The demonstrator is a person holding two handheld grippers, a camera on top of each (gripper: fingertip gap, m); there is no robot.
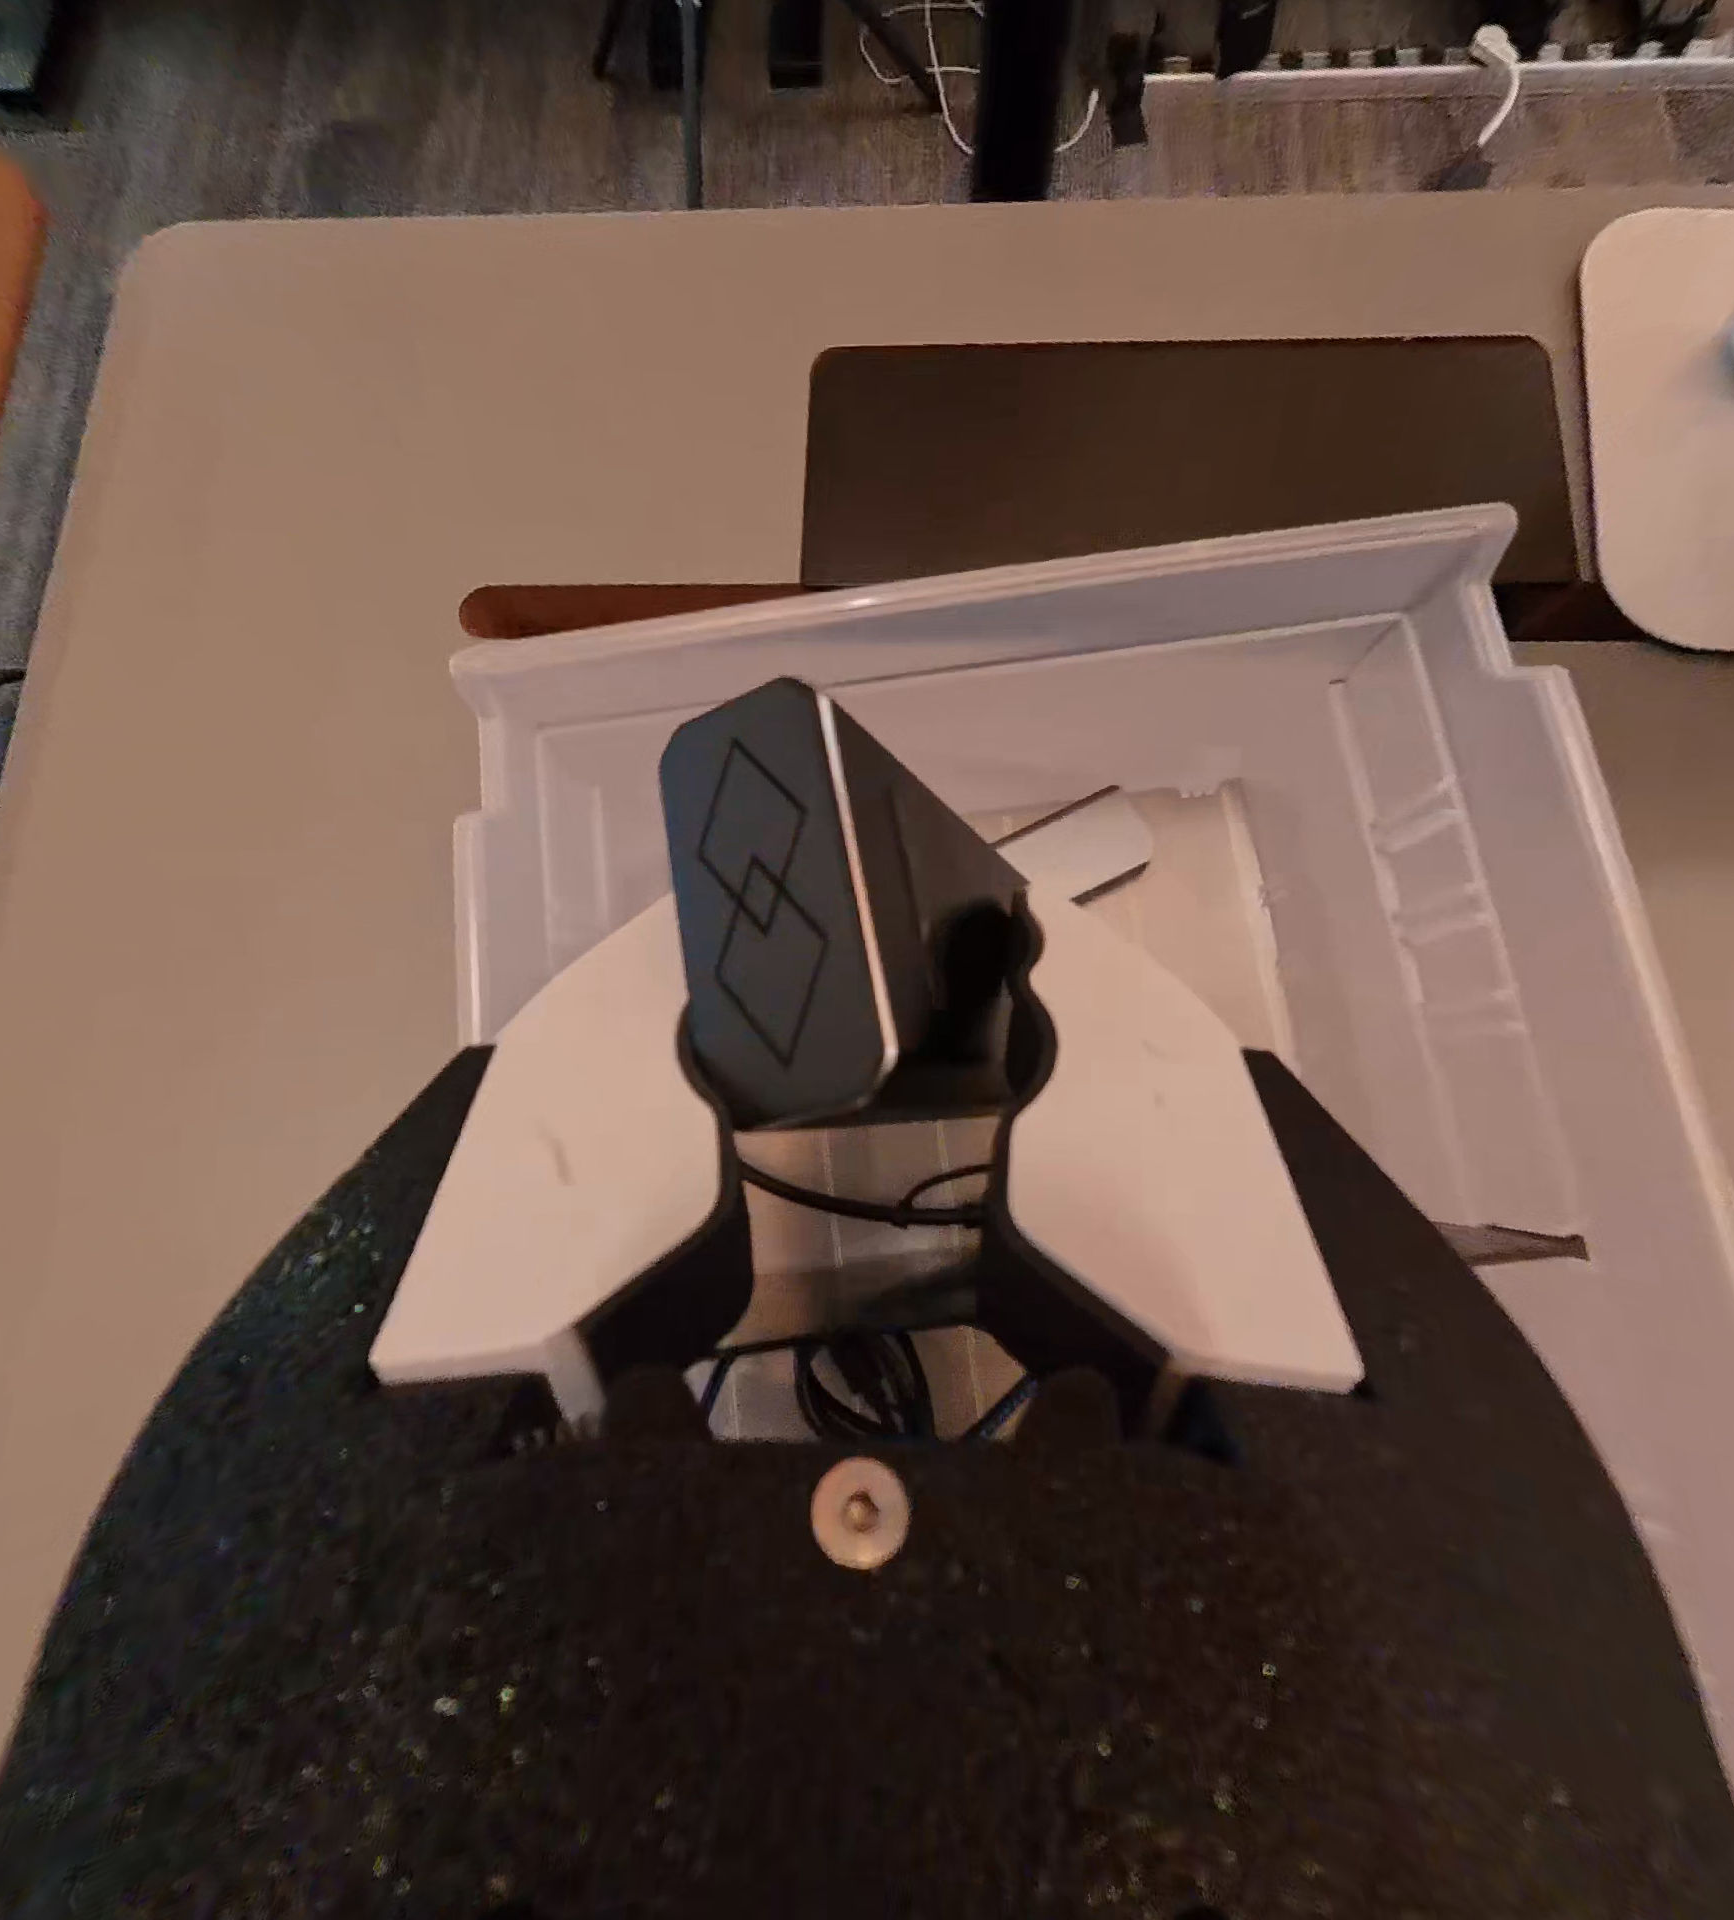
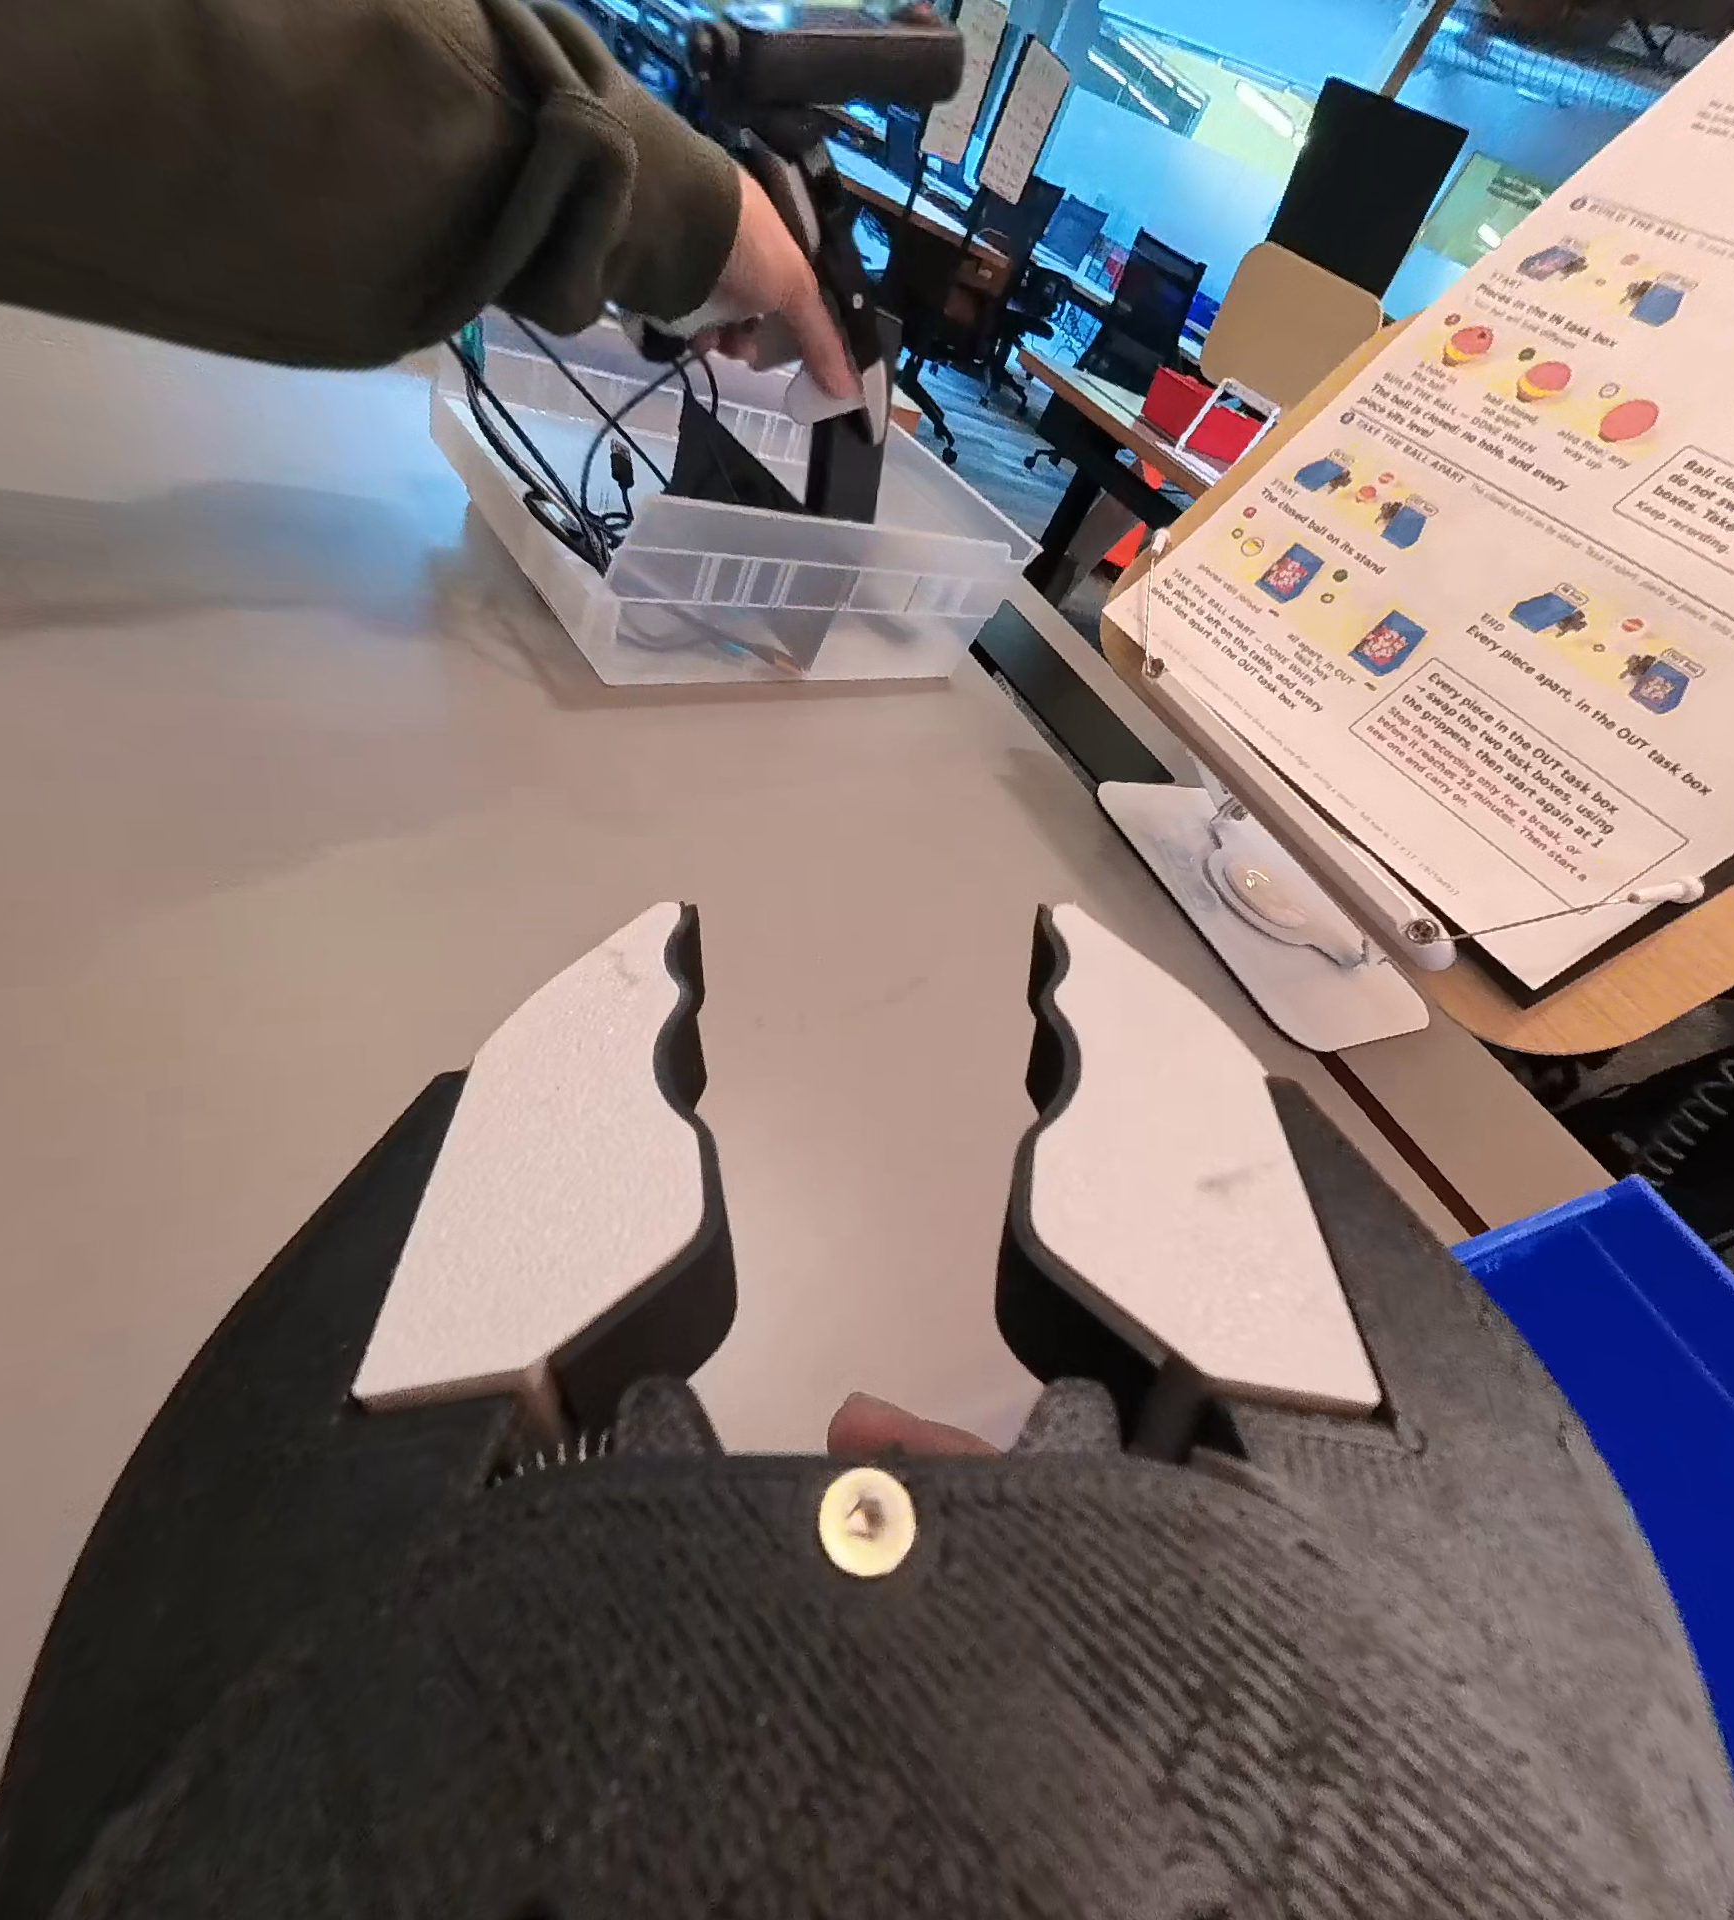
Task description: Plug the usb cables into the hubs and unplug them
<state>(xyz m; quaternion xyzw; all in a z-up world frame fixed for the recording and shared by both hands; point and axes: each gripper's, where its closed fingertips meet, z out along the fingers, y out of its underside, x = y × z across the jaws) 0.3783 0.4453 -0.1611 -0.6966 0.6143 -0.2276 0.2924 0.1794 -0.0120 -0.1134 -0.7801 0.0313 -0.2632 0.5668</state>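
Note:
My left gripper [image 1: 863, 1029] is shut on a dark grey USB hub [image 1: 780, 883], a wedge-shaped block with a diamond outline on its end face, and holds it tilted above a clear plastic tray [image 1: 1465, 831]. Black USB cables [image 1: 842, 1382] lie coiled in the tray under the gripper. In the right wrist view the same tray [image 2: 801, 582] stands far off, with cables [image 2: 572, 488] in it and the left gripper [image 2: 842, 405] holding the hub [image 2: 842, 468] over it. My right gripper [image 2: 863, 935] is open and empty above the bare table.
A printed instruction sheet on a wooden stand [image 2: 1528, 582] rises at the right. A blue bin [image 2: 1673, 1403] sits by my right gripper. A dark mat [image 1: 1185, 457] and a white board [image 1: 1704, 436] lie beyond the tray. A person's sleeve [image 2: 323, 177] reaches across. Tip to tip, the grippers are about 50 centimetres apart.

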